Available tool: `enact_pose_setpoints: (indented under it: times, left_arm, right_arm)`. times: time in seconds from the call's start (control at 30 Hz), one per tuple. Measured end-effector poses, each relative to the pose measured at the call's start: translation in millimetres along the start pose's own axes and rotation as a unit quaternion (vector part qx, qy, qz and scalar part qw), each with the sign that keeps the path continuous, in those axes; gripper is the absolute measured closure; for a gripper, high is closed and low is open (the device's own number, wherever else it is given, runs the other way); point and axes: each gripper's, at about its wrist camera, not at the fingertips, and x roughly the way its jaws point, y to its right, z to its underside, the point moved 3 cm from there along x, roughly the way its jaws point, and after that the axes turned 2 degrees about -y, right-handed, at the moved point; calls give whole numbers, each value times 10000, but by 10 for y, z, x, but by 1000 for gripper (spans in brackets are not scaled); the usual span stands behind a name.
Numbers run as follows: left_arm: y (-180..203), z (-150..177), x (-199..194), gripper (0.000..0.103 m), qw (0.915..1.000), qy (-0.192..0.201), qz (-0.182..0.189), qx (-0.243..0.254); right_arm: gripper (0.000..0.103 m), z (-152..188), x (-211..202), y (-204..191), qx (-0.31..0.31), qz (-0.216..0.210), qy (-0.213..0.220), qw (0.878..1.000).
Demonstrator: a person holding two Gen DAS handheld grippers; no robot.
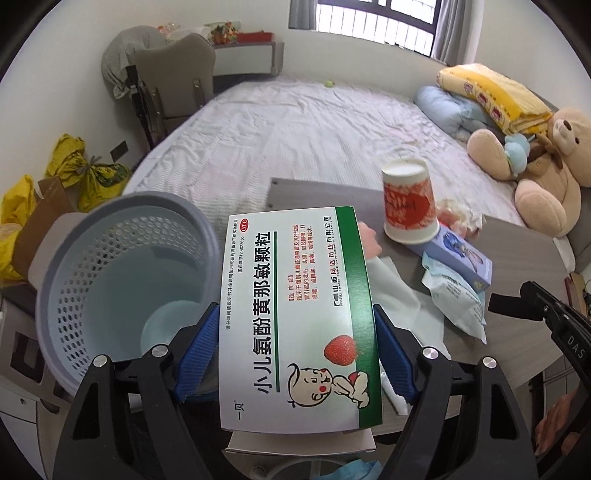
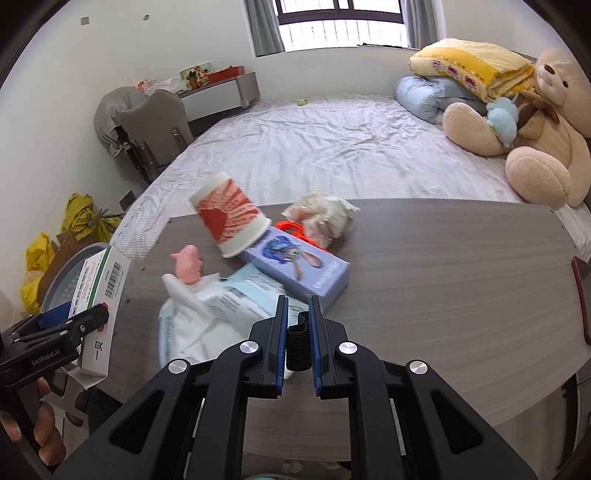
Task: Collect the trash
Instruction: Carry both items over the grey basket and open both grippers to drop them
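Daylit bedroom point(image 2: 314, 155), barred window point(image 2: 340, 26)

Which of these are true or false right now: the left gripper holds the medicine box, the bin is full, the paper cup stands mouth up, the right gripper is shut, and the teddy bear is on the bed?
1. The left gripper holds the medicine box. True.
2. The bin is full. False: it looks empty.
3. The paper cup stands mouth up. False: it is upside down, tilted against the purple box.
4. The right gripper is shut. True.
5. The teddy bear is on the bed. True.
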Motion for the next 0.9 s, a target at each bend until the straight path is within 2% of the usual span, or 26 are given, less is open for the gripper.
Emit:
enact_pose_setpoints:
  times: [0.13, 0.47, 0.67, 0.9]
  left_arm:
    - [-239, -81, -126, 26, 9996, 203, -163, -131]
    - [-969, -105, -219, 26, 9937, 362, -976, -414]
    - [-1468, -48, -148, 26, 9896, 223, -1219, -738]
    - [-1911, 35, -25, 26, 9863, 16, -1308, -1005]
  right_arm:
    - [92, -103, 4, -341, -284, -290, 26, 9992]
    - [92, -247, 223, -1419, -1060, -1103, -57, 9882]
    - [92, -243, 455, -2118, -1587, -1558, -273, 9746]
    - [92, -273, 624, -2668, -1967, -1962, -392, 9598]
